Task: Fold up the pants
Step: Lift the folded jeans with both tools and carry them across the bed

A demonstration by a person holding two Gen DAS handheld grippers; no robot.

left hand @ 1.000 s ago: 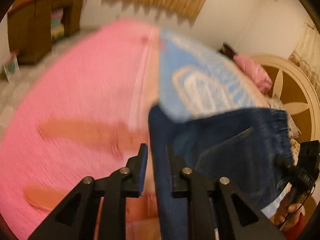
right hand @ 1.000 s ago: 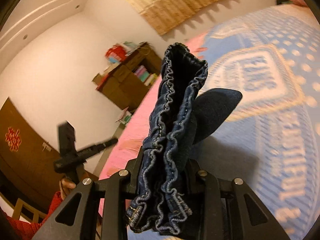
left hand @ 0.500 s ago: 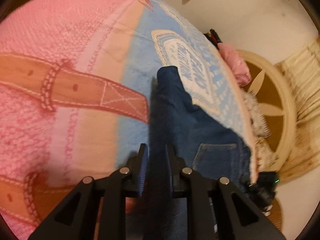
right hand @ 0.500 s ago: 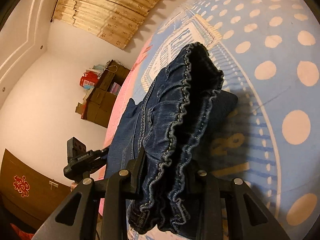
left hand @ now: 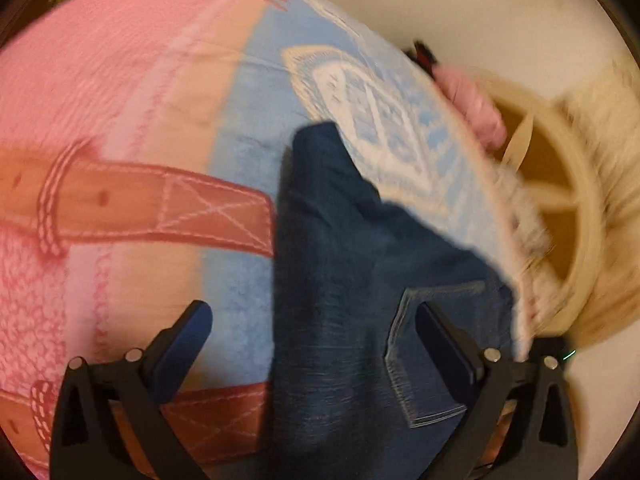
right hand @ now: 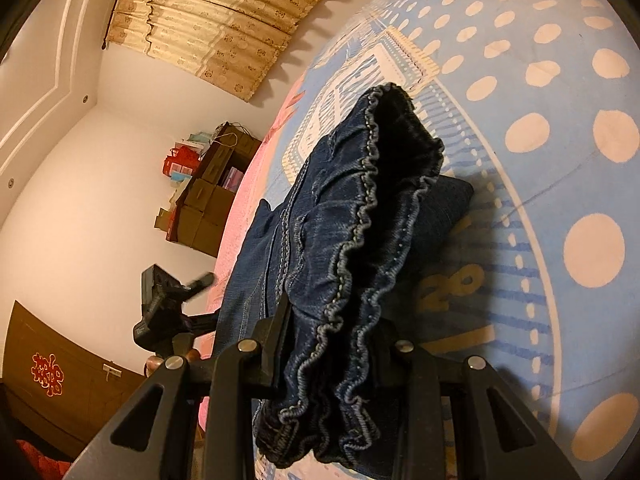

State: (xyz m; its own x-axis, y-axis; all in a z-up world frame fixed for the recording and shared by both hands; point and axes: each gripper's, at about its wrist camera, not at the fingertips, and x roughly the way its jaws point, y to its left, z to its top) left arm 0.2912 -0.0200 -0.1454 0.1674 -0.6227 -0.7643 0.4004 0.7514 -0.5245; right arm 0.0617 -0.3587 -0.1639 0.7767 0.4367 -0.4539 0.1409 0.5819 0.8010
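Dark blue denim pants [left hand: 340, 280] lie lengthwise on the bed, back pocket up, the ruffled elastic waistband [right hand: 360, 248] bunched and lifted

Matte black plastic on both claws: left claw [left hand: 312, 344] with triangular cut-outs in its arms, round silver screws at the joints, dark blue pads [left hand: 182, 350] on the inner faces. Right claw [right hand: 334, 344] of the same black build, four silver screws in a row.
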